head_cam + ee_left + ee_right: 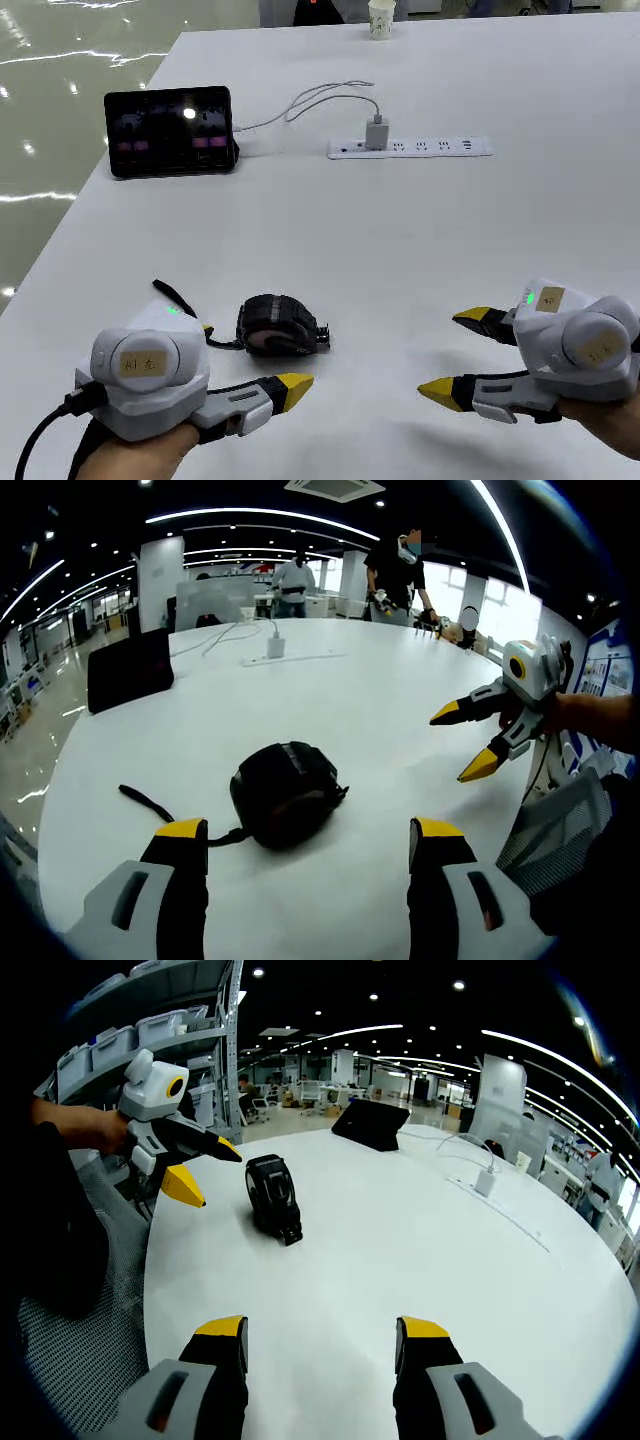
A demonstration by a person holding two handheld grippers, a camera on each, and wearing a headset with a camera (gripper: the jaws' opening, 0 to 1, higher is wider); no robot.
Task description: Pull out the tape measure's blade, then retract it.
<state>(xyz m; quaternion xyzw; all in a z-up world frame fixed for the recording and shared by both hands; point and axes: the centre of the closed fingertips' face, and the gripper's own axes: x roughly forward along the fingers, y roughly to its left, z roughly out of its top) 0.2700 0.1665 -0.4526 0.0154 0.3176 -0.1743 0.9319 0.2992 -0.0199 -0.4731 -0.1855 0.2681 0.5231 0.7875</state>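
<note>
- We see the tape measure (280, 325) lying on the worktop (400, 230), ungripped, between the spread tips of the left tongs (308, 830).
- The right tongs (452, 352) gape too, well apart from it.

A big open-plan workshop hall (strip lights (260, 510) overhead), with shelves (200, 1048) of storage bins (160, 1026) and white worktable (420, 240).

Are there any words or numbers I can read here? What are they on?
Nothing here reads clearly.
Yellow sticker on the left gripper: handwritten marks, too blurred.
Two yellow stickers on the right gripper: too blurred.
Paper cup: dark print, too small.
Tablet screen: blurry patches, no letters readable.
Tape measure, power strip: no text visible.
</note>
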